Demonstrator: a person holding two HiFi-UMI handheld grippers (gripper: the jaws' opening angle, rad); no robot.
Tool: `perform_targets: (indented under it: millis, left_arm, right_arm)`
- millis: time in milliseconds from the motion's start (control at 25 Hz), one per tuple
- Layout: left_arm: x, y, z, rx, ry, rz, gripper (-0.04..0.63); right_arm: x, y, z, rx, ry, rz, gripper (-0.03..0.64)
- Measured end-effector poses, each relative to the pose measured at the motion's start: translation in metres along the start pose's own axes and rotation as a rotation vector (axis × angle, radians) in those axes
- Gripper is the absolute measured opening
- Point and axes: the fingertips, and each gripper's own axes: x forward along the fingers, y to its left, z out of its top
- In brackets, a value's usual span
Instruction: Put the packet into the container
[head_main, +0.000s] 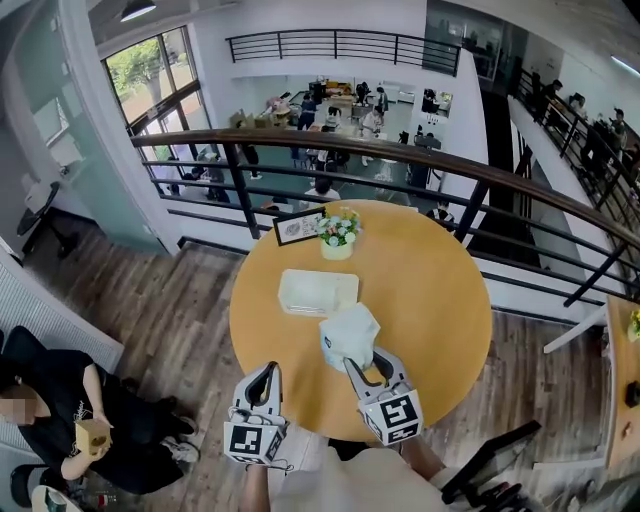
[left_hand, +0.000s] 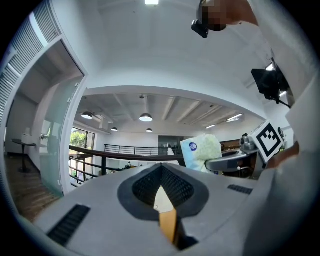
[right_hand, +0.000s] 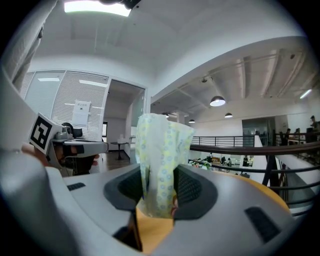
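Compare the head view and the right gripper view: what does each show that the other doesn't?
Only the head view shows the shallow clear plastic container on the round wooden table. Only the right gripper view shows the jaws of the right hand-held gripper pressed on the lower edge of the pale yellow patterned tissue packet. Both show that packet, the table and the left hand-held gripper.

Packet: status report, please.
Right gripper shut on packet, over table. Left gripper shut, empty. Container open ahead, nothing in between.
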Motion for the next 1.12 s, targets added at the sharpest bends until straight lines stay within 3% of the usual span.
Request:
perform_targets:
  millis: [440,1120]
  left_arm:
    - [0.048,0.017,0.005,-0.005,0.023,0.034,0.005]
    - [0.083,0.042,-0.039,-0.047,0.092,0.066,0.005]
  right_arm:
    - [0.034,-0.047,0.007,0.014,0.022,0.001,0.15]
    - [0.075,-0.069,-0.039,0.008,0.149,0.006,0.15]
